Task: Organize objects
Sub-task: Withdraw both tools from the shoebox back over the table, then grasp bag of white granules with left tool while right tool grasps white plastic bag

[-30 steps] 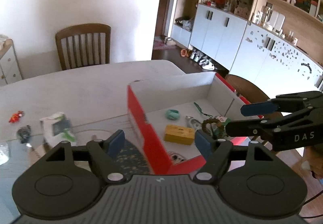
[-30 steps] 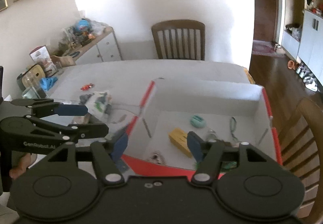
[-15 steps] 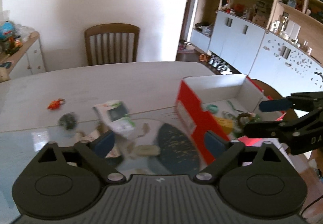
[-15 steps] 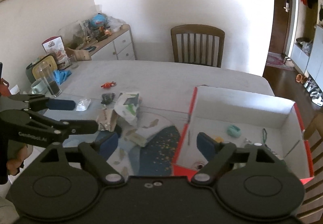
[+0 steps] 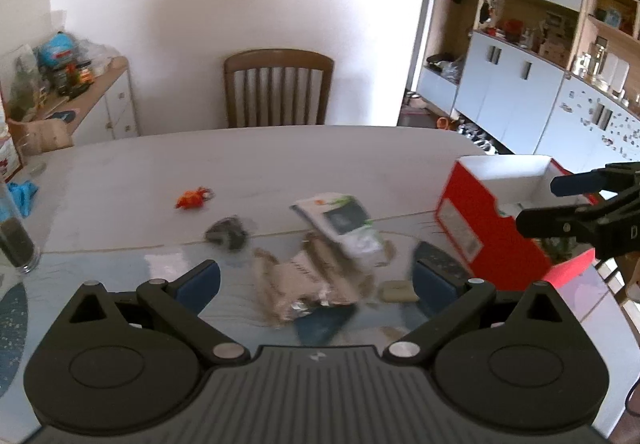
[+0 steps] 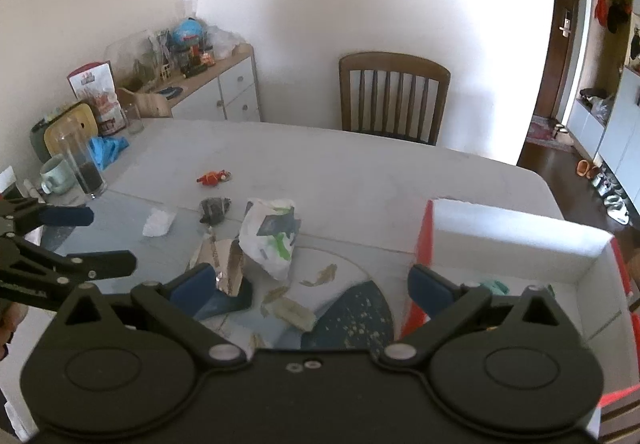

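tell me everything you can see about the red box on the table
The red box is an open, lidless cardboard carton, red outside and white inside. It sits upright on the table, at its right end in both views. Inside, something teal lies on the floor, mostly hidden behind a finger of the right gripper. Neither gripper touches it.

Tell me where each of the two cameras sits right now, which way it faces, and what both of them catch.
Left wrist view: sits on the left gripper, looks down across the table at the wrappers; its jaws are opening, nothing between them; the right gripper shows at the right edge.
Right wrist view: sits on the right gripper, faces the same clutter; jaws opening, empty; the left gripper shows at the left edge.
Shared: the red box, the plastic bag, the chair.
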